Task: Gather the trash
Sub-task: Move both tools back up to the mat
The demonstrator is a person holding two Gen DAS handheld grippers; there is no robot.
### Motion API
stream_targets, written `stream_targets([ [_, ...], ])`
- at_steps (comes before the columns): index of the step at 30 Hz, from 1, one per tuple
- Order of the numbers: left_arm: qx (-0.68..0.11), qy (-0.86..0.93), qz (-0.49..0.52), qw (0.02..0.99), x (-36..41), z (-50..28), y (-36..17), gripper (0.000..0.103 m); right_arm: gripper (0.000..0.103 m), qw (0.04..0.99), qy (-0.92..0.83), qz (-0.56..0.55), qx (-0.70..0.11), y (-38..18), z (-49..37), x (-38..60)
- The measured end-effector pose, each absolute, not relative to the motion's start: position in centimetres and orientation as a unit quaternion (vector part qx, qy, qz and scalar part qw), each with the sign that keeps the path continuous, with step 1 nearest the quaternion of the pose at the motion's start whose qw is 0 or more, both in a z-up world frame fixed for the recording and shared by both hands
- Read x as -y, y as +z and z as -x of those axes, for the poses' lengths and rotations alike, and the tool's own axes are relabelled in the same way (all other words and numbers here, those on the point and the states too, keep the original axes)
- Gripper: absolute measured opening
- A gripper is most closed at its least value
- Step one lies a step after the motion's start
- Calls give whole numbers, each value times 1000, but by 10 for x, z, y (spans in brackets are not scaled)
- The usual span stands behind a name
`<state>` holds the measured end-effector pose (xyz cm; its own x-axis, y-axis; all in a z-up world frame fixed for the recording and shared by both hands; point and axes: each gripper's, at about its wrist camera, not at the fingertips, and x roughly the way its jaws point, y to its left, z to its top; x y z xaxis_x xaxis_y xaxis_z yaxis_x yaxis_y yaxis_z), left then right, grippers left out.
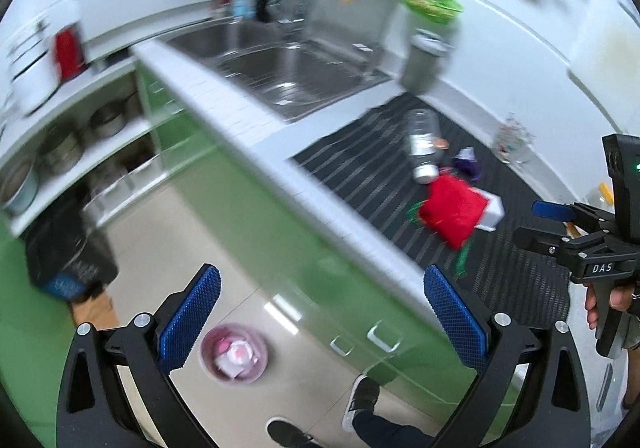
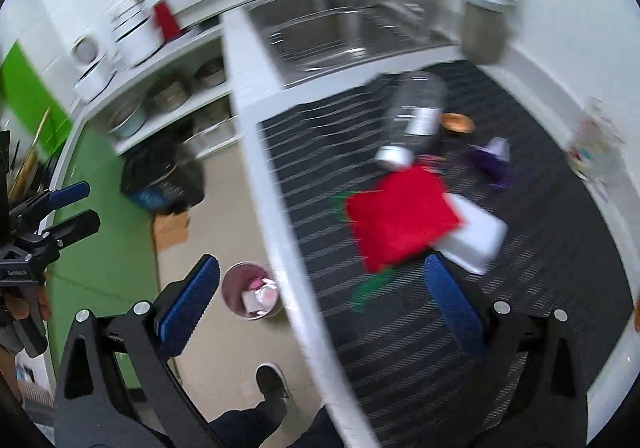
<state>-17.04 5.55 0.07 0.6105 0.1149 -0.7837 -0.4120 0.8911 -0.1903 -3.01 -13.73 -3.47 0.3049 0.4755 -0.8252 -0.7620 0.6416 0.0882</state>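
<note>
Trash — a red wrapper [image 2: 400, 216] over a white box [image 2: 474, 236], a plastic bottle [image 2: 416, 116] beside them — lies on the desk's striped mat [image 2: 540, 248], both grippers [image 1: 320, 312] [image 2: 320, 308] hovering apart and empty; the bottle could roll if nudged, or light scraps miss the floor bin [image 2: 252, 296].

Home kitchen, steel sink [image 1: 288, 72], pots on shelves [image 1: 68, 140]

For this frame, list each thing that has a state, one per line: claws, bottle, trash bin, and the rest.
Left claw: open, holding nothing.
Right claw: open, holding nothing.
Plastic bottle: lying on its side on the striped mat.
Red cloth: lying partly over a white box.
Pink bin: upright on the floor, already holding crumpled trash.
Sink: empty as far as visible.
</note>
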Motion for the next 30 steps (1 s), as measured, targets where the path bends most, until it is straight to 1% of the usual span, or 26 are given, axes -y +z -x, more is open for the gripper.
stream_targets([
  [6, -422, 117, 158, 885, -22, 103, 7, 97, 100, 802, 373, 146, -444, -32, -17, 177],
  [15, -442, 98, 144, 880, 1, 17, 4, 97, 100, 798, 375, 145, -449, -36, -69, 190],
  [23, -459, 72, 131, 876, -3, -52, -9, 97, 100, 803, 350, 135, -464, -45, -103, 186],
  [30, -488, 58, 132, 861, -19, -110, -39, 97, 100, 802, 326, 128, -483, -59, -130, 185],
])
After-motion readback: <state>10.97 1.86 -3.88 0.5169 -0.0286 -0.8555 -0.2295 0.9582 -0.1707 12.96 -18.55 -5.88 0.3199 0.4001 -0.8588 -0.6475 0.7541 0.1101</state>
